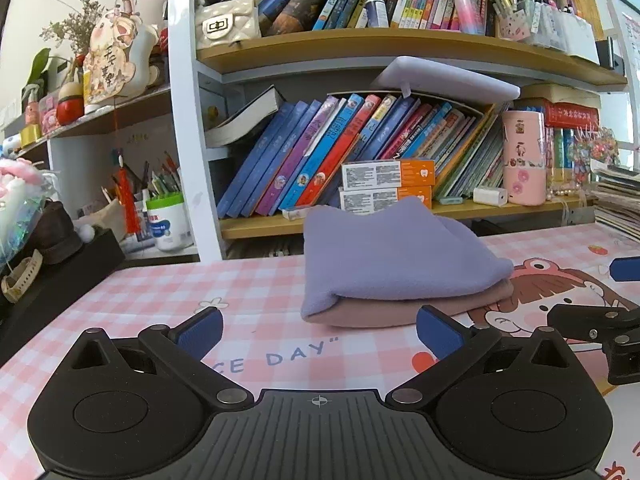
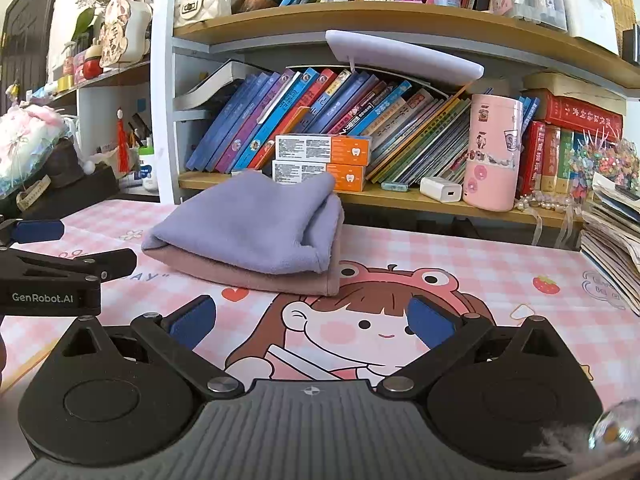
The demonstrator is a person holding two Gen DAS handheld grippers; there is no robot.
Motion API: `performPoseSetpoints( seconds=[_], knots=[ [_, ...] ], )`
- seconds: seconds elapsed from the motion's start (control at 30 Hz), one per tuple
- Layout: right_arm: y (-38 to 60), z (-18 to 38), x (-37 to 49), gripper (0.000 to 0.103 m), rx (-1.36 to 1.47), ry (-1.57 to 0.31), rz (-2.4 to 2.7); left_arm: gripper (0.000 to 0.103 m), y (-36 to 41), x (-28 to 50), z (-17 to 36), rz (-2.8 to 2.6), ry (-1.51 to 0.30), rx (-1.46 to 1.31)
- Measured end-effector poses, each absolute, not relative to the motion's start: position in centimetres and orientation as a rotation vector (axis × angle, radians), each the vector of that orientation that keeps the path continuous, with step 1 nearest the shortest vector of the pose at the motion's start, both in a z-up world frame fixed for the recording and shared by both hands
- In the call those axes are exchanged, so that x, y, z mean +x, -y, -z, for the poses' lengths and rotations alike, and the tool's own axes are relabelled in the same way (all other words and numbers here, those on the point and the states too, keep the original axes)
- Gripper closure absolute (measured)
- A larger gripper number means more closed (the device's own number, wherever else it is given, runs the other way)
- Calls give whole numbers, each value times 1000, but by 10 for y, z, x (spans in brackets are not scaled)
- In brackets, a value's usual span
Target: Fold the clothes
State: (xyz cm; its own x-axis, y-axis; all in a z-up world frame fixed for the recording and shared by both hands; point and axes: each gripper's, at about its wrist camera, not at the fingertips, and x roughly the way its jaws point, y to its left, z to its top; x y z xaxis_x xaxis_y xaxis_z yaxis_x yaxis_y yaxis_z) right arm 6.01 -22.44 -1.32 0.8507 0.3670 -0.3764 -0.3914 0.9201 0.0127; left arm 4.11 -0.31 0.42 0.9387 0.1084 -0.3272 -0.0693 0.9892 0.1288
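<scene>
Left gripper (image 1: 318, 330): jaws spread wide apart with nothing between them; blue pads (image 1: 202, 330) hang just over the desk mat, near its front edge; the folded clothes lie just beyond the tips, not touched

Right gripper (image 2: 312, 322): jaws likewise wide apart and empty; its blue pads (image 2: 428, 322) sit over the cartoon girl printed on the mat, short of the clothes; in the left wrist view it shows at the right edge

Folded clothes (image 1: 392, 264): a small stack toward the back edge of the mat, close in front of the bookshelf; a lilac piece (image 2: 248, 224) lies on top, folded over with its rounded fold facing the left gripper; a dusty pink piece (image 2: 256, 276) lies flat beneath it, its edge showing along the front and the right side; the two are touching

Desk mat (image 2: 460, 256): pink and white check with a cartoon girl in a frog hat; it covers the tabletop

Bookshelf (image 1: 400, 46): stands along the back edge of the tabletop; leaning books fill the lower shelf; two orange and white boxes (image 2: 322, 160) are stacked directly behind the clothes

Pink cup (image 2: 494, 152): upright on the lower shelf, to the right of the boxes, with a white charger (image 2: 440, 190) just beside it

Pile of books (image 2: 612, 232): at the right edge of the tabletop
</scene>
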Motion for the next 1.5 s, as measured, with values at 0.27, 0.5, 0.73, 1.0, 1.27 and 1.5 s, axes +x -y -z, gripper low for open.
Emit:
performPoseSetpoints(
  seconds=[0.27,0.5,0.73,1.0,1.27,1.5],
  knots=[
    [224,13,61,0,-68,-387,-407,0,5,41,-4,-83,-335,127],
    [224,13,61,0,-69,-387,-407,0,6,41,-4,-81,-334,129],
    [223,14,61,0,-68,-391,-408,0,4,42,-4,-83,-339,120],
    [223,13,61,0,-68,-392,-408,0,4,42,-4,-82,-338,122],
    [224,14,61,0,-69,-394,-409,0,4,41,-4,-80,-339,119],
    [224,14,61,0,-67,-398,-409,0,3,42,-4,-84,-343,116]
  ],
)
